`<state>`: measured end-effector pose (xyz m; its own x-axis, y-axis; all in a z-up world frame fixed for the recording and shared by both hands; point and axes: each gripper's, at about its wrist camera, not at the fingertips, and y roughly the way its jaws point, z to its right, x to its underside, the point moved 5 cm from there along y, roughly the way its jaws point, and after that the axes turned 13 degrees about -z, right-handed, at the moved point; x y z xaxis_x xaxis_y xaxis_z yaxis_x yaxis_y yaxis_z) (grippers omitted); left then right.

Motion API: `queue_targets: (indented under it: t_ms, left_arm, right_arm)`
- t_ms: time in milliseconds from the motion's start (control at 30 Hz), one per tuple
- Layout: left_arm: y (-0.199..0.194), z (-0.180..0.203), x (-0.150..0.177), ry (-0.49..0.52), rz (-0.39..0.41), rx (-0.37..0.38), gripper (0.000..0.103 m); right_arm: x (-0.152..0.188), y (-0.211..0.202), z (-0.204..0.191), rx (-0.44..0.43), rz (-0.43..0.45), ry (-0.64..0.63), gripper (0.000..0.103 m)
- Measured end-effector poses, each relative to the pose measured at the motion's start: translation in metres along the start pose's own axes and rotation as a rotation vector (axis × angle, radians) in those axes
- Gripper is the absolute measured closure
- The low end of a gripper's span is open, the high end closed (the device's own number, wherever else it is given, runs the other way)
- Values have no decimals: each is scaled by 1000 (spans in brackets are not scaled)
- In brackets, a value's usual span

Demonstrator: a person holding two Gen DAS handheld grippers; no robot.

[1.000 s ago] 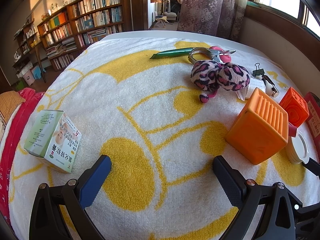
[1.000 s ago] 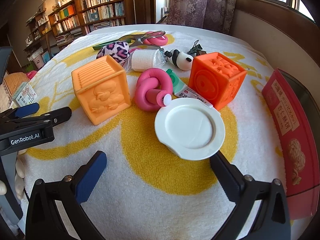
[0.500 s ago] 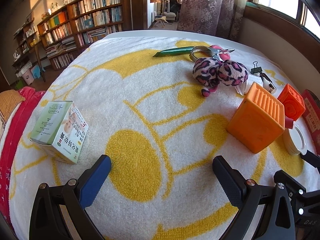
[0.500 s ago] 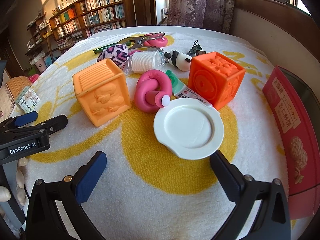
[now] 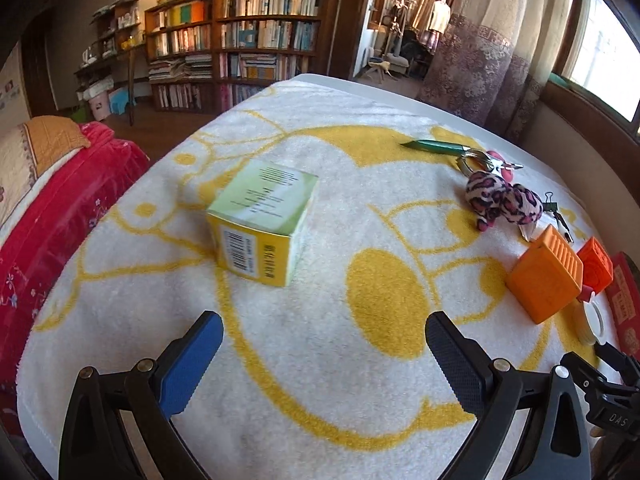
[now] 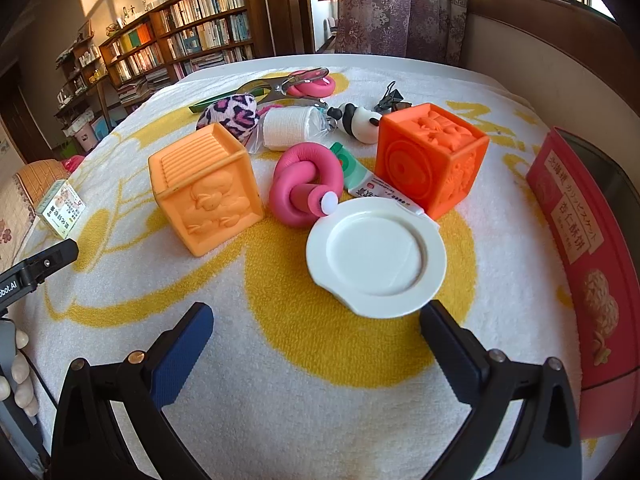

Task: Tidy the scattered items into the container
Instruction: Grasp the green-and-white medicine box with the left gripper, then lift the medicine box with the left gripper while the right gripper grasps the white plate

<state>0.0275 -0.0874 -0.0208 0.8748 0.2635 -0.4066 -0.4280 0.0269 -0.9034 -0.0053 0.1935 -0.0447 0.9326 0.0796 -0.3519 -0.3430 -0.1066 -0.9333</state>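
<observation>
Two grippers hang over the towel-covered tabletop (image 5: 320, 360), and only the left one has shifted in the last second. The left gripper (image 5: 320, 356) has swung leftward, so the small green-and-yellow carton (image 5: 262, 224), which sat at the far left edge of its view a second ago, now lies almost straight ahead, a little left of centre and beyond the spread fingers (image 5: 188, 360). Nothing sits between them. The light orange cube (image 5: 546, 276) and the leopard-print plush (image 5: 502, 200) have slid off to the right of that view.

That turn suggests the carton is the chosen item: it lies well apart from the rest of the clutter, at the side farthest from the red container (image 6: 580, 240), which stands at the right edge of the towel. No item appears to be inside yet, though its interior is mostly hidden.

Over on the other side, the right gripper (image 6: 316, 336) has barely moved. Its fingers (image 6: 182, 344) are wide apart and empty, with the white plastic lid (image 6: 376, 256) just ahead and the darker orange cube (image 6: 432, 156) and pink knotted tube (image 6: 306, 184) behind it.
</observation>
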Motion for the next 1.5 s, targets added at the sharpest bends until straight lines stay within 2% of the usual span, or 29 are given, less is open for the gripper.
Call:
queue_targets:
  t_ms: [133, 233, 433, 700, 767, 833, 967, 1000, 1200, 1300, 1500]
  left_arm:
    - [-10, -34, -12, -71, 48, -52, 1]
    - [-7, -46, -25, -71, 46, -89, 1]
    - [13, -37, -43, 5, -14, -99, 1]
    - [35, -31, -61, 27, -60, -79, 1]
    - [38, -30, -62, 32, -62, -73, 5]
    - [40, -28, -62, 46, -67, -81, 28]
    - [38, -26, -61, 65, -42, -99, 46]
    - [36, -26, -61, 64, -39, -94, 57]
    - [22, -12, -58, 91, 0, -72, 57]
    - [11, 4, -55, 116, 15, -35, 57]
    - [-7, 47, -46, 178, 38, 71, 57]
  right_arm:
    - [0, 0, 0, 5, -2, -2, 0]
    - [0, 1, -1, 8, -3, -3, 0]
    - [0, 1, -1, 13, -4, -5, 0]
    - [0, 1, -1, 13, -4, -5, 0]
    - [0, 1, -1, 12, -4, -4, 0]
    - [0, 1, 0, 9, -4, -2, 0]
    - [0, 0, 1, -4, 1, 7, 0]
    - [0, 0, 1, -10, 3, 10, 0]
    - [0, -3, 4, -41, 15, 29, 0]
    - [1, -6, 7, -74, 30, 50, 0]
    - [4, -26, 15, -182, 135, 99, 0]
